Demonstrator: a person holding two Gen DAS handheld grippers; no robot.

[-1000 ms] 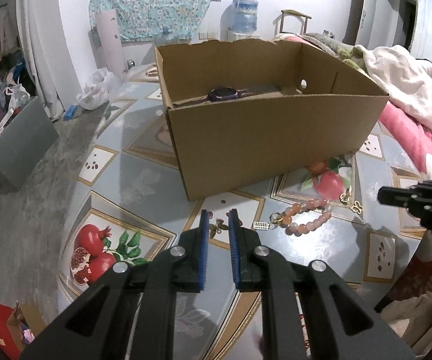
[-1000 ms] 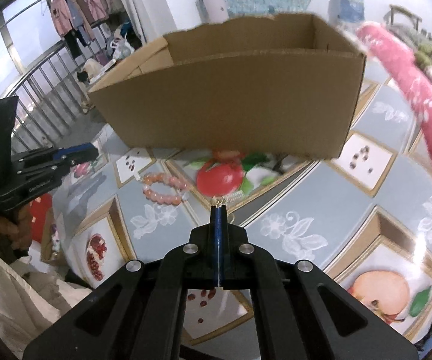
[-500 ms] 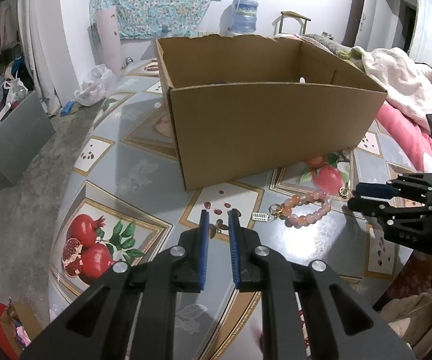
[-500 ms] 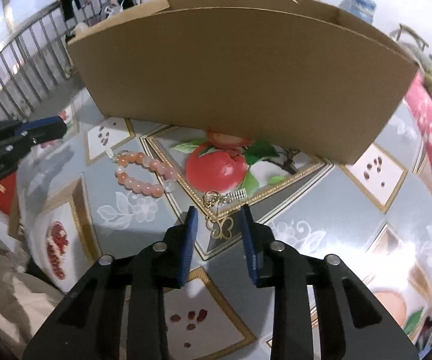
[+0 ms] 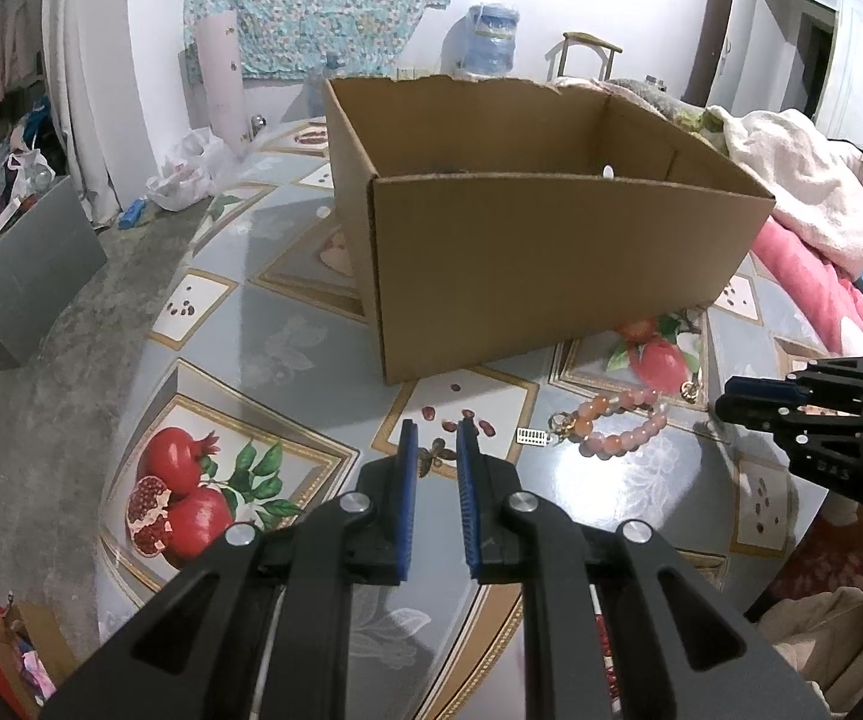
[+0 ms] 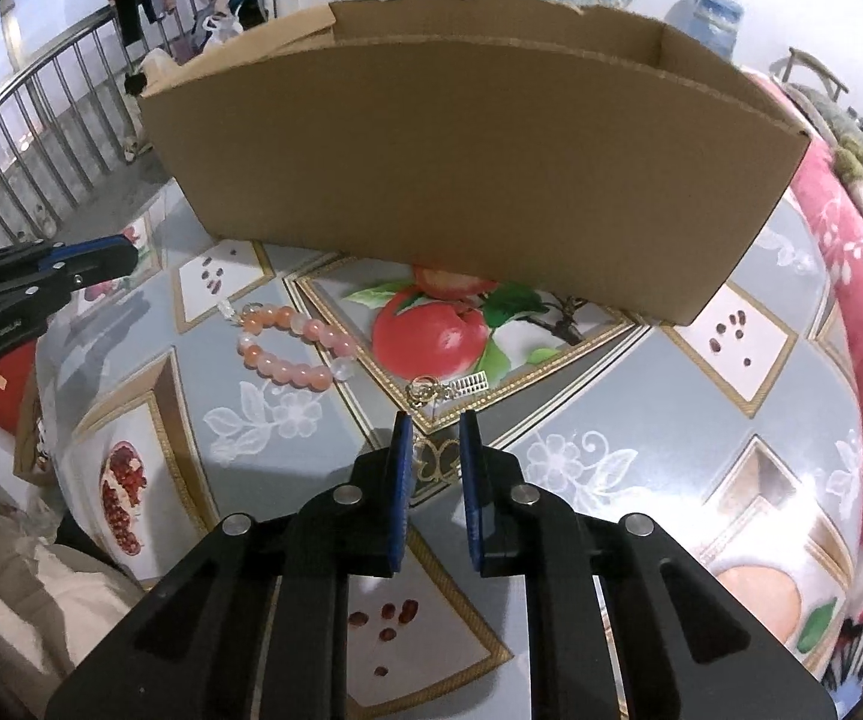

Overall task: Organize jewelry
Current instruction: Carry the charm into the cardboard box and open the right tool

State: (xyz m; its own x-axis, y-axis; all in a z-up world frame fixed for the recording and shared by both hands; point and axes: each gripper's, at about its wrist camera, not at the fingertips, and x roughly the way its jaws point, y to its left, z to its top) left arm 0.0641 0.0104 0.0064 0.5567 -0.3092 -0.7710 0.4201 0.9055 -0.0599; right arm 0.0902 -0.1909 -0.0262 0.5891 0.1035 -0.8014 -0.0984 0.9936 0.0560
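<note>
Nearest to us, our right gripper (image 6: 435, 441) hangs low over the patterned tablecloth (image 6: 641, 384) with its jaws closing; a small gold butterfly-shaped charm (image 6: 438, 461) lies on the cloth in the gap between them, and we cannot tell that the pads press on it yet. Our left gripper (image 5: 435, 444) hovers over the cloth with a narrow slit between its pads and nothing in it. A little farther out, just past the right gripper's tips, a gold clasp with a small white tag (image 6: 449, 387) lies flat, and beside it to the left the pink bead bracelet (image 6: 290, 348) rests in a loop, untouched. Beyond both stands the open cardboard box (image 6: 479, 168), touching the cloth; from here its floor is hidden, so we cannot say what it already holds. We judge the sorting unfinished: at least these pieces remain outside the box, and the charm pickup is only under way.
</note>
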